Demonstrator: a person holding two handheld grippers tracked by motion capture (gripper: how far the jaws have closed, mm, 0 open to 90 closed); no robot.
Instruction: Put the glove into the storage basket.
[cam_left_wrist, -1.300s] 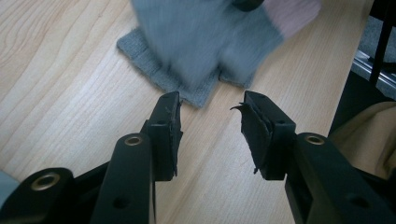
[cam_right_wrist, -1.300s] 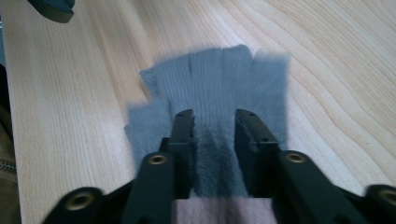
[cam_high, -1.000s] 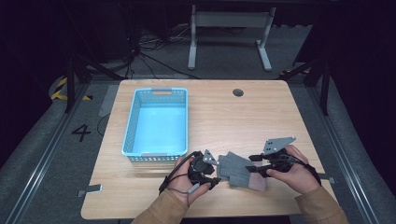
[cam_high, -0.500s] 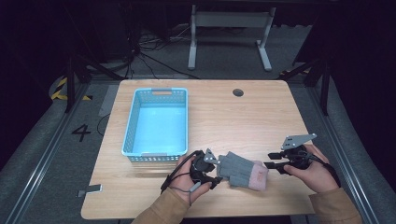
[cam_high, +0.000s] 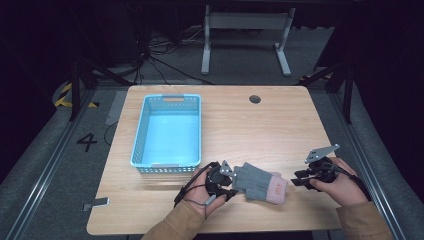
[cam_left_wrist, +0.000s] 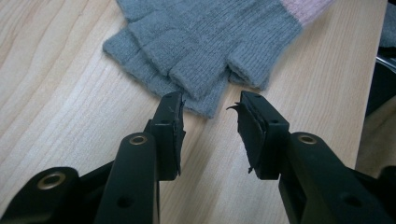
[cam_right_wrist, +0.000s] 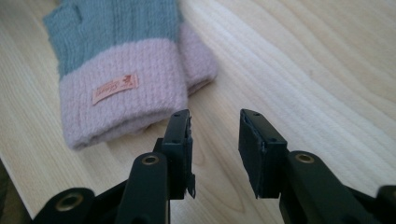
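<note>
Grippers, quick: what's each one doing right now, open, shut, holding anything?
Left gripper: open, jaws just closed a little, holding nothing, tips at the glove fingers.
Right gripper: open, closing too, holding nothing, off the cuff.

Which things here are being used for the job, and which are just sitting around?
In use:
- gloves
- left hand-held gripper, open, at their finger ends
- right hand-held gripper, open, apart from the cuffs

Just there:
- blue basket
- table

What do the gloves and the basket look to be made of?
Gloves: soft knit, likely wool or acrylic; ribbed stitches, fuzzy matte grey, pink cuff with a sewn label. Basket: apparently moulded plastic, smooth light blue, with perforated lattice walls and a handle slot.
</note>
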